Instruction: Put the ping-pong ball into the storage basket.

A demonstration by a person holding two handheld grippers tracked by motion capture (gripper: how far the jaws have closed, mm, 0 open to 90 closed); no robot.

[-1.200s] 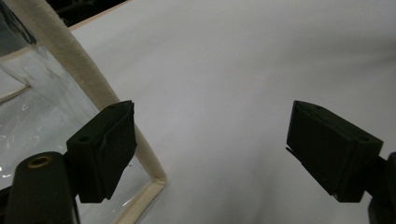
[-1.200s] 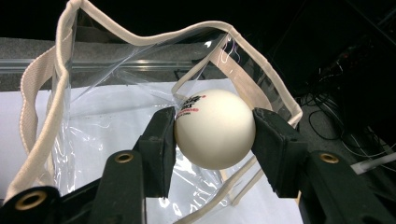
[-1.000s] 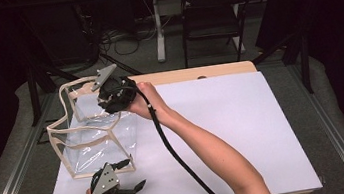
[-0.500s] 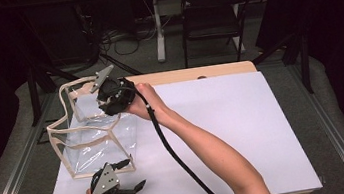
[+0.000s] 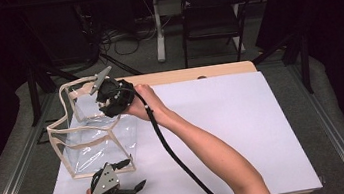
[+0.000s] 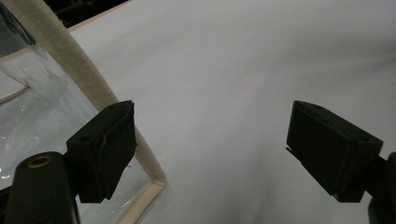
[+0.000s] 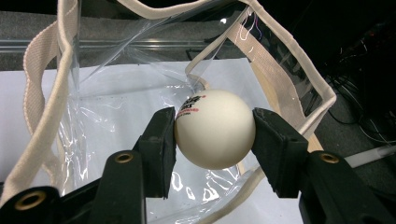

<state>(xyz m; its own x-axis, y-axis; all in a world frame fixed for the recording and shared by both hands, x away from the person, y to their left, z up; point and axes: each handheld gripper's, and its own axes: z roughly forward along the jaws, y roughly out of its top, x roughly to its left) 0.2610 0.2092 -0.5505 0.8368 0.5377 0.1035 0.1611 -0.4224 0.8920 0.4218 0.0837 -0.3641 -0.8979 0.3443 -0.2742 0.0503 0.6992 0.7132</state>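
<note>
White sheet [image 5: 245, 132] covered wooden table [image 5: 217, 71]; grey carpet around, black chair [image 5: 210, 16] and cables [image 5: 117, 38] behind in dark room. I saw my right gripper [image 7: 214, 135] clamped on white ping-pong ball [image 7: 215, 135], pads pressing both sides, poised over mouth of clear plastic bag [image 5: 92, 137] with cream webbing trim, standing at table's left. My left gripper [image 6: 212, 149] hovered near front edge just beside bag's corner, jaws wide apart, nothing between them.
</note>
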